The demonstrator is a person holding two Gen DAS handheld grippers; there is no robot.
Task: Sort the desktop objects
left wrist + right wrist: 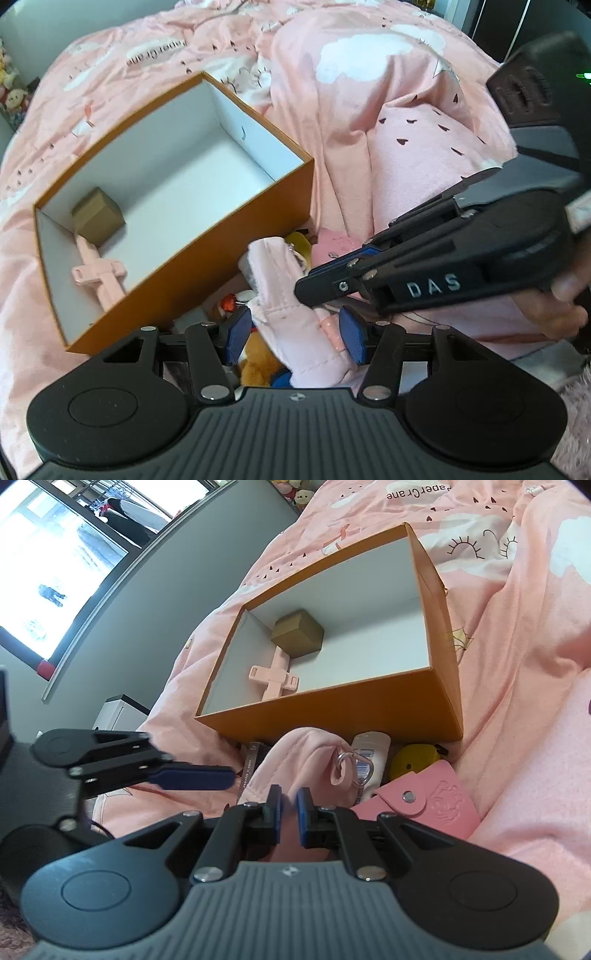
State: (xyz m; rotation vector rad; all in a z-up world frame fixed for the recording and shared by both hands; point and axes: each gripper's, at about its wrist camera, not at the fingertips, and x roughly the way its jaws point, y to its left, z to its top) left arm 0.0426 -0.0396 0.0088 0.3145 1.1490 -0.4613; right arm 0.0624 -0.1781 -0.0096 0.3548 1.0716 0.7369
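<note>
A pink fabric pouch (291, 317) with a metal clasp lies on the pink bedspread in front of an orange box (236, 240). My left gripper (295, 334) stands open with its blue pads on either side of the pouch. My right gripper (289, 806) is shut on the pouch's near edge (303, 753); it shows from the side in the left wrist view (314, 284). The box (351, 705) holds a small brown carton (297, 635) and a pink cross-shaped holder (273, 675).
Around the pouch lie a pink snap wallet (428, 801), a yellow toy (413, 762), a white tube (373, 753), a dark slim box (251, 764) and a brown plush toy (258, 358). Rumpled pink bedding rises at the right. A grey wall and window are at the left.
</note>
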